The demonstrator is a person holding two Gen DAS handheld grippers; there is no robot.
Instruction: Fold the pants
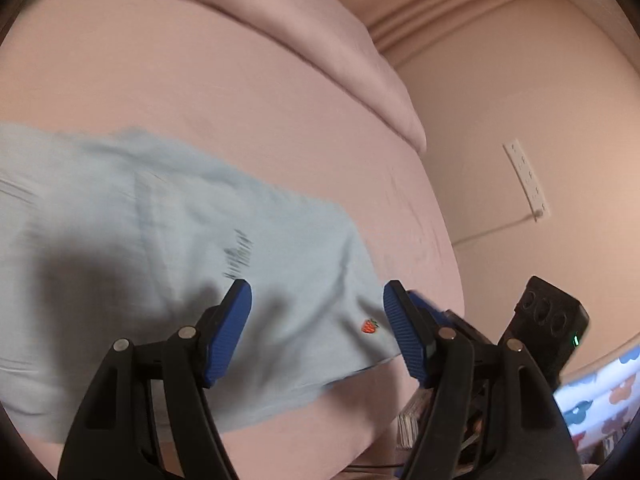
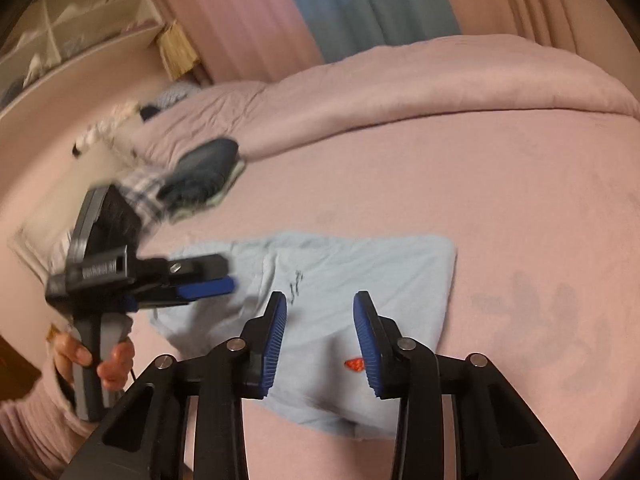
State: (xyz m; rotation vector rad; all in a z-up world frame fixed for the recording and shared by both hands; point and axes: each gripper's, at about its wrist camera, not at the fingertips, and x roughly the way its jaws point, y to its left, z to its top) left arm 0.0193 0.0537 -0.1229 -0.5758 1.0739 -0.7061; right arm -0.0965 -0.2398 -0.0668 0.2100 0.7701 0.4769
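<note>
Light blue pants (image 1: 160,220) lie folded into a flat packet on the pink bed sheet (image 1: 200,92). A small red strawberry emblem (image 1: 370,326) and dark lettering show on top. My left gripper (image 1: 317,284) hovers open over the packet's near end, with nothing between its blue pads. In the right wrist view the pants (image 2: 380,272) lie in the middle. My right gripper (image 2: 320,294) stands open just above them, near the emblem (image 2: 354,364), and its pads press on nothing. The left gripper (image 2: 216,284) shows at the packet's left edge, held by a person's hand (image 2: 116,364).
A rolled pink duvet (image 2: 400,80) lies across the far side of the bed. A pile of dark blue and plaid clothes (image 2: 204,176) sits at the back left. Shelves (image 2: 80,32) stand by the wall. A white socket strip (image 1: 528,180) hangs on the wall beside the bed.
</note>
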